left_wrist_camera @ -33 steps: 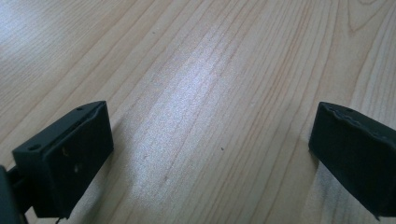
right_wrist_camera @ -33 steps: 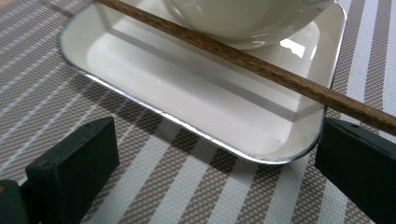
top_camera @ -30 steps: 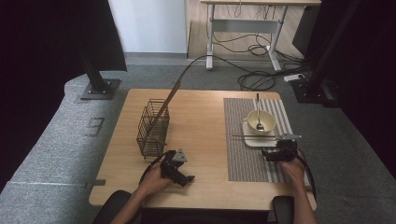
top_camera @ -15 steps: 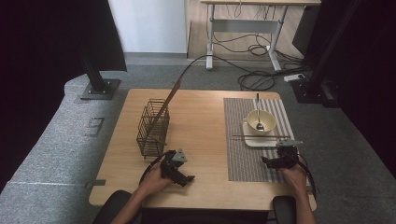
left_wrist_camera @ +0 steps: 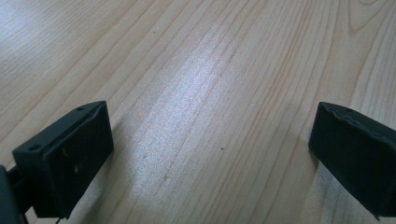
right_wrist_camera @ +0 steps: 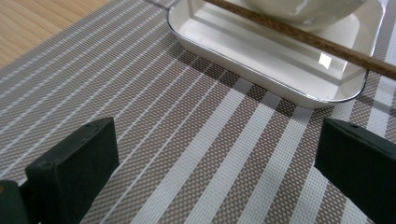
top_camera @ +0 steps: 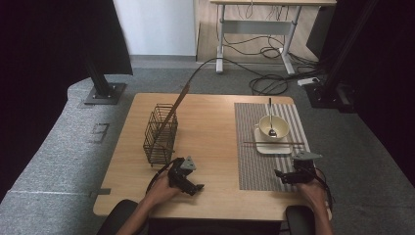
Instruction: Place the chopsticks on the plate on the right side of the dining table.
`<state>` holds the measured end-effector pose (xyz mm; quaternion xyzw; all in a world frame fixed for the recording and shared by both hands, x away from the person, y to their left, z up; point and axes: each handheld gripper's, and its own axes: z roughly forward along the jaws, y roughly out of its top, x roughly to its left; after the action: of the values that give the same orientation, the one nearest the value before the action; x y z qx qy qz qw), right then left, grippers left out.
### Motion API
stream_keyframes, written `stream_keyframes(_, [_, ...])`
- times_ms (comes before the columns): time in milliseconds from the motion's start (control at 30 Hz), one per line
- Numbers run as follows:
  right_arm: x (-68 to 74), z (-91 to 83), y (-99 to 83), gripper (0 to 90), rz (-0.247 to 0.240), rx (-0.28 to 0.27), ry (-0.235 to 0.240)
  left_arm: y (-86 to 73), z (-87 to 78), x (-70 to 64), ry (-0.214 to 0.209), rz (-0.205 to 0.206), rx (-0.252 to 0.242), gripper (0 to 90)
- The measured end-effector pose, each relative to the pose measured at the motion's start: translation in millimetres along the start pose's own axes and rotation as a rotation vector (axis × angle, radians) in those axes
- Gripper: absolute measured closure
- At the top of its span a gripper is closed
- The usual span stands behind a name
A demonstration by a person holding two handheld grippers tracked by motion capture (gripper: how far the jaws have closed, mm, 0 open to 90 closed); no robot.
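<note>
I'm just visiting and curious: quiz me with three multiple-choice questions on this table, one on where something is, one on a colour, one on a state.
1. Where does the spoon sit?
A. in the wire basket
B. in the bowl
C. on bare wood

2. What colour is the tray under the bowl?
A. white
B. red
C. black

3. How do the right gripper jaws stand?
A. shut on the chopsticks
B. shut on nothing
C. open over the mat

Answers:
1. B, the high view shows its handle rising out of the bowl.
2. A, the right gripper view shows a white tray on the striped mat, with the chopsticks across it.
3. C, a wide gap of mat shows between the two jaws, and nothing is held.
</note>
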<state>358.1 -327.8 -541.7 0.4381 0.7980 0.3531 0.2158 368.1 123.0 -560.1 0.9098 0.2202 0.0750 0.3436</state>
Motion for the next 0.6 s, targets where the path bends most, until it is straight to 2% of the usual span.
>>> stream_keyframes(133, [6.4,-11.1,1.6,0.0,-0.012,-0.011,0.007,0.0,0.0,0.1,0.000,0.001,0.000,0.0])
stream_keyframes(233, [14.3,-18.7,3.6,0.0,-0.027,-0.008,0.046,0.0,0.0,0.0,0.000,0.000,0.000,0.0])
stream_keyframes(333, [21.6,-23.6,5.4,0.0,-0.047,-0.005,0.060,0.0,0.0,0.0,0.000,0.000,0.000,0.0])
stream_keyframes(367, [25.5,-26.3,7.1,0.0,-0.047,-0.011,0.082,0.0,0.0,0.0,0.000,0.000,0.000,0.0])
stream_keyframes(400, [25.5,-26.3,7.1,0.0,-0.047,-0.011,0.082,0.0,0.0,0.1,0.000,0.001,0.000,0.0])
stream_keyframes(433, [28.9,-29.2,9.6,0.0,-0.028,-0.025,0.126,0.0,0.0,0.0,0.000,0.000,0.000,0.0])
stream_keyframes(533, [32.7,-31.8,13.3,0.0,-0.041,-0.021,0.131,0.0,0.0,0.0,0.000,0.001,0.000,0.0])
stream_keyframes(567, [37.2,-33.8,18.2,0.0,-0.067,-0.008,0.126,0.0,0.0,0.1,0.000,0.001,0.000,0.0])
stream_keyframes(600, [37.2,-33.8,18.2,0.0,-0.067,-0.008,0.126,0.0,0.0,0.0,0.000,0.000,0.000,0.0])
